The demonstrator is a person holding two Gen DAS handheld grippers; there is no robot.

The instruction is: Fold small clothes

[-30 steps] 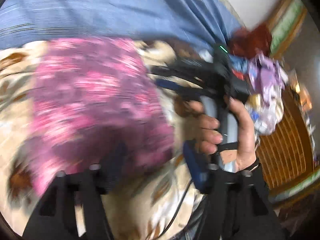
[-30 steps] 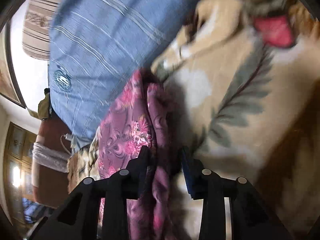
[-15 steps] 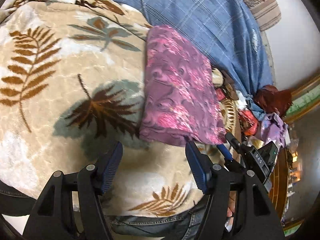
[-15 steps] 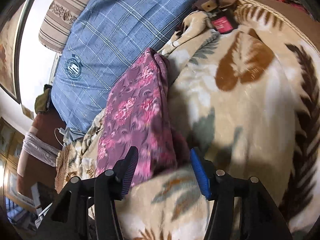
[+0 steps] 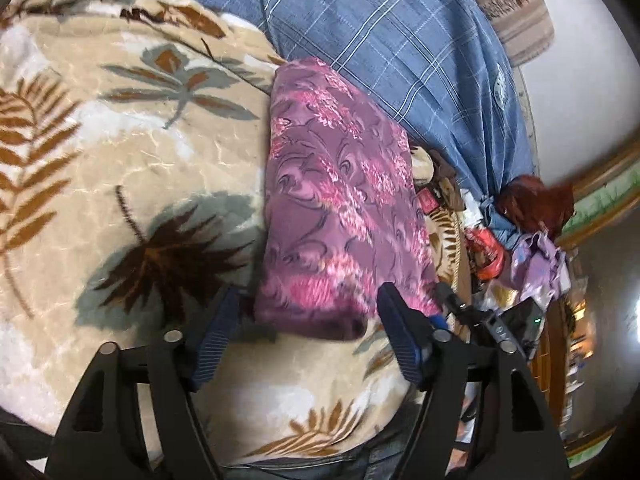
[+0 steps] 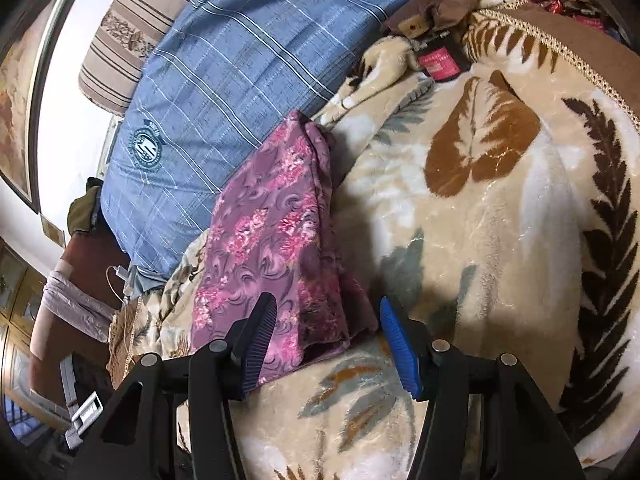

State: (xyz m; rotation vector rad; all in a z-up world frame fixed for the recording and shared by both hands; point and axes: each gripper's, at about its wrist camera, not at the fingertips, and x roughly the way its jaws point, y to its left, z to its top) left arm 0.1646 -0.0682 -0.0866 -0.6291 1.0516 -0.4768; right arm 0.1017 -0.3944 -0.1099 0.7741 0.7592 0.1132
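Observation:
A folded purple cloth with pink flowers [image 5: 340,208] lies on a cream blanket with a leaf pattern [image 5: 120,152]. My left gripper [image 5: 308,292] hovers at the cloth's near end; its jaws are opening, and the end sits between them without touching the pads. In the right wrist view the same cloth [image 6: 272,232] runs away to the upper left. My right gripper [image 6: 327,300] stands open over its near right corner, with no pad pressing on it. The right gripper's black body [image 5: 516,322] shows at the cloth's right side.
A blue checked pillow [image 6: 240,60] lies behind the cloth, and a striped cushion [image 6: 132,28] behind that. Loose clothes [image 5: 536,264] are piled past the blanket's right edge. A pink label [image 6: 438,64] and brown cloth sit at the blanket's far fold. Denim legs [image 5: 320,468] show below.
The right gripper has let go of the cloth's folded edge and drawn back. The left gripper has pulled away from close over the cloth, rolled, and its jaws stand wider.

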